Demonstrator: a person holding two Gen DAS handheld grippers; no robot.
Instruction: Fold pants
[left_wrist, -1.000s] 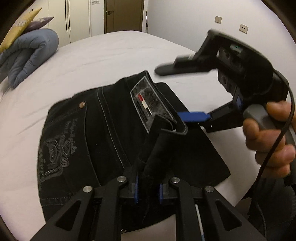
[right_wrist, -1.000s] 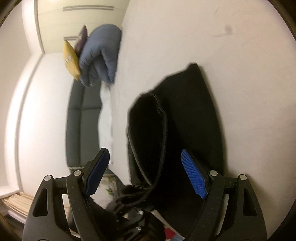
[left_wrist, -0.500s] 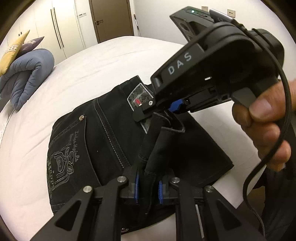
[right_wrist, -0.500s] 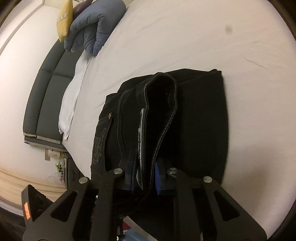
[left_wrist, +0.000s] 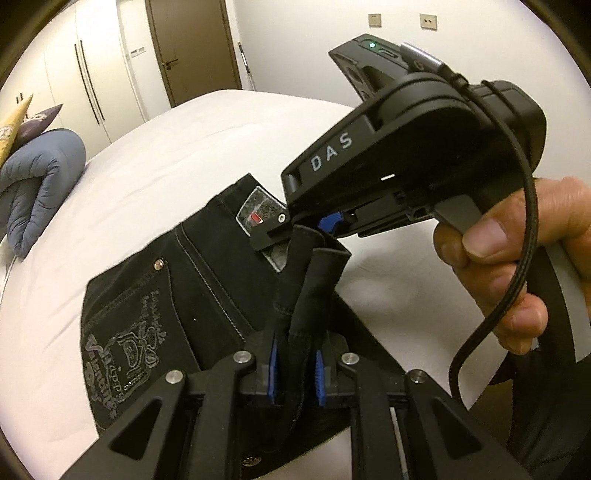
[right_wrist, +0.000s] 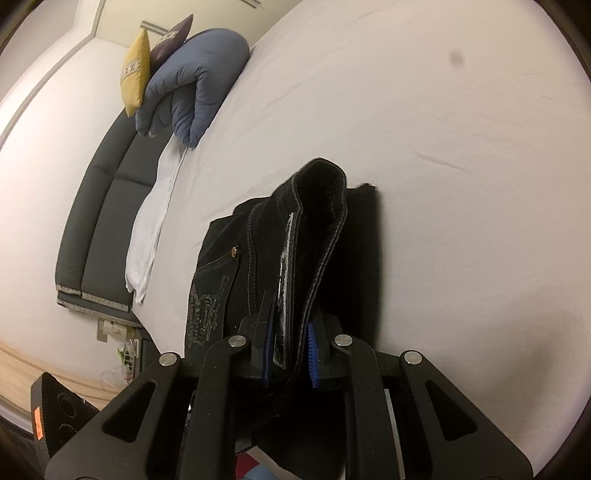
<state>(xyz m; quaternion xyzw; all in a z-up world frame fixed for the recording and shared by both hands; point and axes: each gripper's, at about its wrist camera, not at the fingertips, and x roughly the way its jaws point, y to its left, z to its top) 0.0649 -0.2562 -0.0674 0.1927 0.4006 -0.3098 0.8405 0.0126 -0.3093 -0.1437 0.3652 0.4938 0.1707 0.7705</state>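
Note:
The black pants (left_wrist: 207, 280) lie folded on the white bed, back pocket with grey embroidery facing up. My left gripper (left_wrist: 294, 373) is shut on a raised fold of the waistband at the near edge. My right gripper (right_wrist: 289, 354) is shut on the waistband beside the grey label (right_wrist: 285, 295), lifting the cloth into a ridge. In the left wrist view the right gripper's black body (left_wrist: 406, 155) sits just above and behind the same fold, held by a hand (left_wrist: 517, 258). The pants (right_wrist: 332, 258) also show in the right wrist view.
The white bed (left_wrist: 184, 155) spreads around the pants. A rolled blue duvet (left_wrist: 40, 184) and yellow and purple cushions (right_wrist: 136, 74) lie at the head end. A grey headboard (right_wrist: 99, 206) stands beyond. Wardrobe doors and a brown door (left_wrist: 192, 48) stand behind the bed.
My right gripper was open a second ago; it came in over the waistband and shut on it next to the left gripper. The waistband fold has risen slightly.

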